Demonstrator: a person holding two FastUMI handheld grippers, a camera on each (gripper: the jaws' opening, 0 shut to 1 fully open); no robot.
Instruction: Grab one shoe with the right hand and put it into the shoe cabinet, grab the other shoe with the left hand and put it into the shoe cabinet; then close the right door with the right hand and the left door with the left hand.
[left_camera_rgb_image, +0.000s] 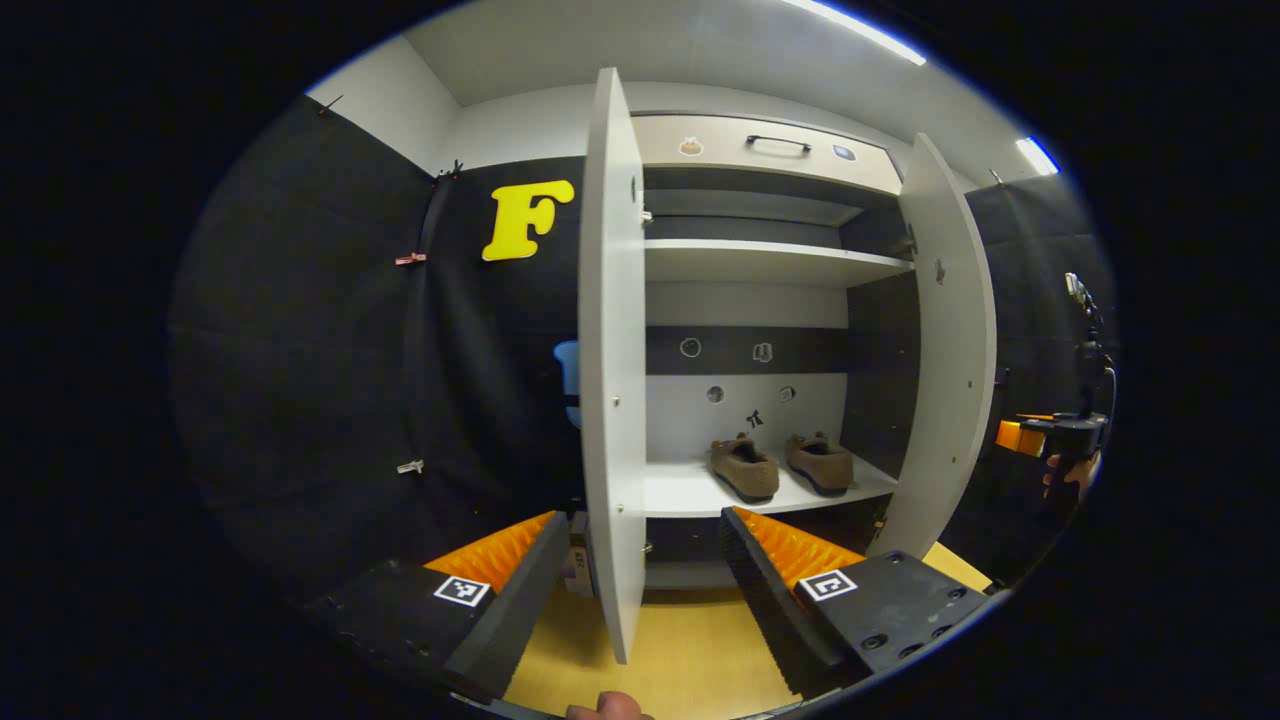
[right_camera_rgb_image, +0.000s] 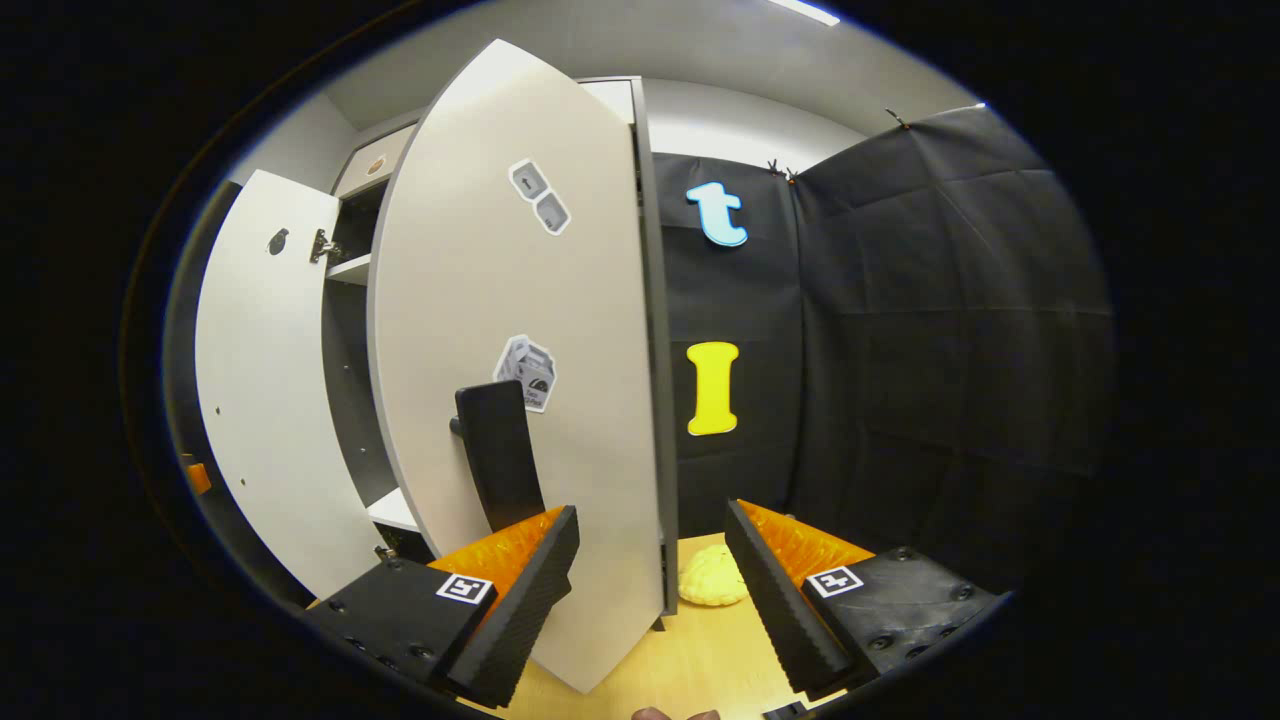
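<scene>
Already both shoes (left_camera_rgb_image: 780, 466) were set on the cabinet shelf (left_camera_rgb_image: 690, 490). The right door (right_camera_rgb_image: 520, 350) stood edge-on between the wide-open right gripper (right_camera_rgb_image: 650, 590), nearer than the wide-open left gripper (left_camera_rgb_image: 635, 590).

Both grippers' (left_camera_rgb_image: 640, 560) (right_camera_rgb_image: 650, 570) jaws apart.

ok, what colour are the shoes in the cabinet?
Brown shoes, matte like suede; clearest in the left gripper view.

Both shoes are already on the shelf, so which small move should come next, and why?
Probably push the right door shut with the right gripper: both shoes sit on the shelf, both doors stand open, and the open right gripper is already at that door's outer face.
</scene>
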